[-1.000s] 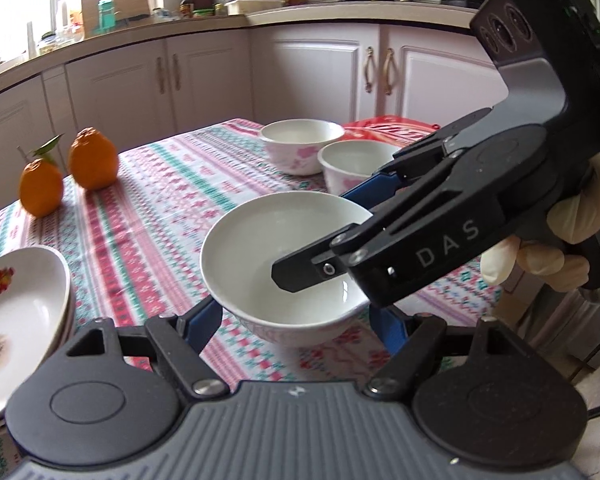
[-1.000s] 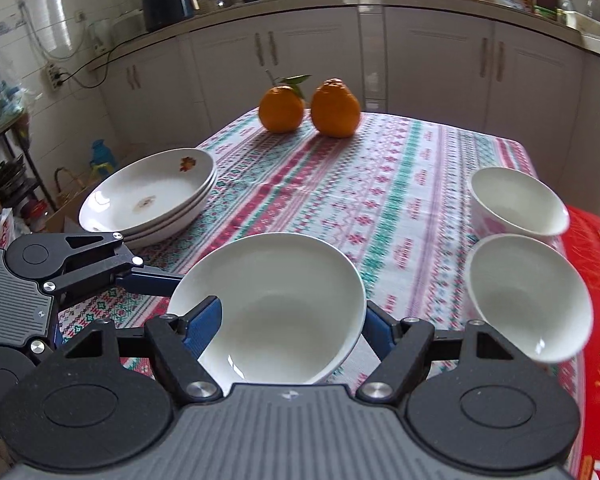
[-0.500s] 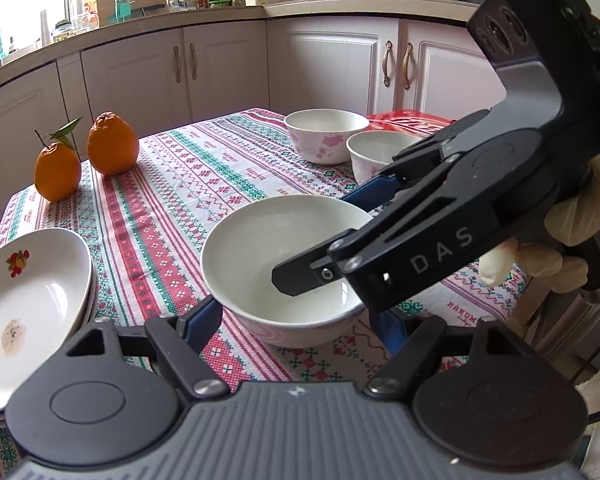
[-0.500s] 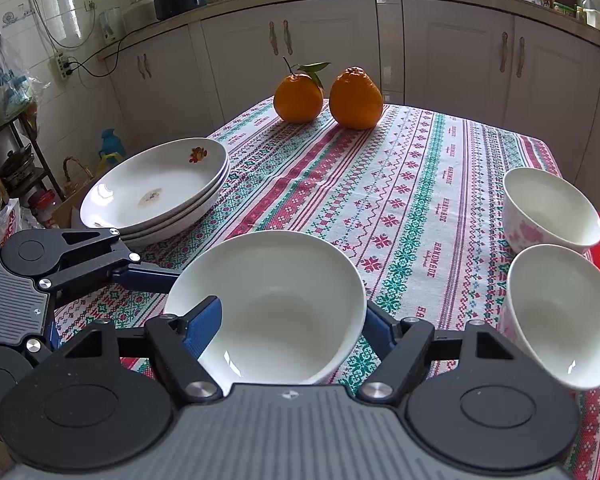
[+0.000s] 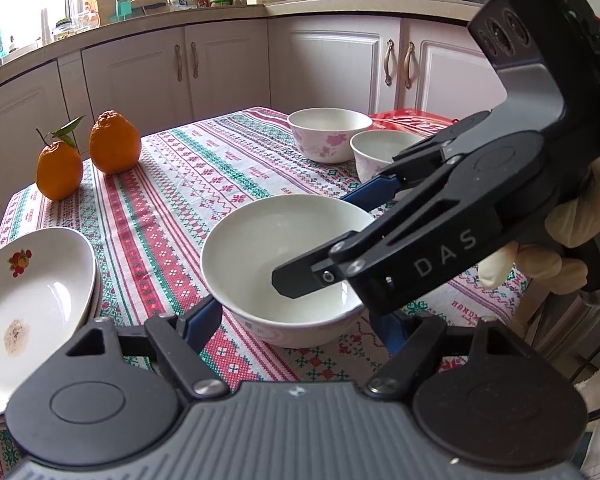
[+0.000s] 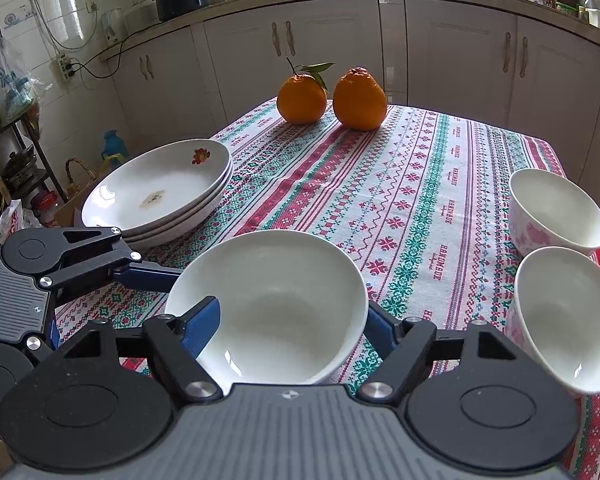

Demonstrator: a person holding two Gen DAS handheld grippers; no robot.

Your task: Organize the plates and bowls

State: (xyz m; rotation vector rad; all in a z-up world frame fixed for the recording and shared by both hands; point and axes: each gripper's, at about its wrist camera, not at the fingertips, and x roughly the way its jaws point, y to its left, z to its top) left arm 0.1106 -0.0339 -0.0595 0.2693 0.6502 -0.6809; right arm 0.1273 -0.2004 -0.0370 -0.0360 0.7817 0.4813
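Observation:
A large white bowl [image 5: 276, 256] [image 6: 276, 304] sits low over the patterned tablecloth [image 6: 400, 184]. My left gripper [image 5: 296, 320] has its blue fingers [image 5: 202, 320] on either side of the bowl. My right gripper [image 6: 288, 320] also brackets it, one blue finger [image 6: 200, 320] inside the rim, the other outside. The right gripper shows in the left wrist view [image 5: 440, 240], reaching over the bowl. A stack of white plates [image 6: 160, 192] [image 5: 28, 304] lies at the table's left edge. Two small floral bowls [image 6: 556, 212] [image 6: 560, 316] stand at the right.
Two oranges [image 6: 332, 92] [image 5: 84, 152] sit at the table's far end. A red sheet [image 5: 412, 120] lies under the small bowls. Kitchen cabinets [image 5: 340, 64] and a countertop surround the table. A shelf with bags [image 6: 8, 120] stands at the left.
Both grippers and the large bowl have come lower and nearer the tablecloth. More of the table and the plate stack shows in both views.

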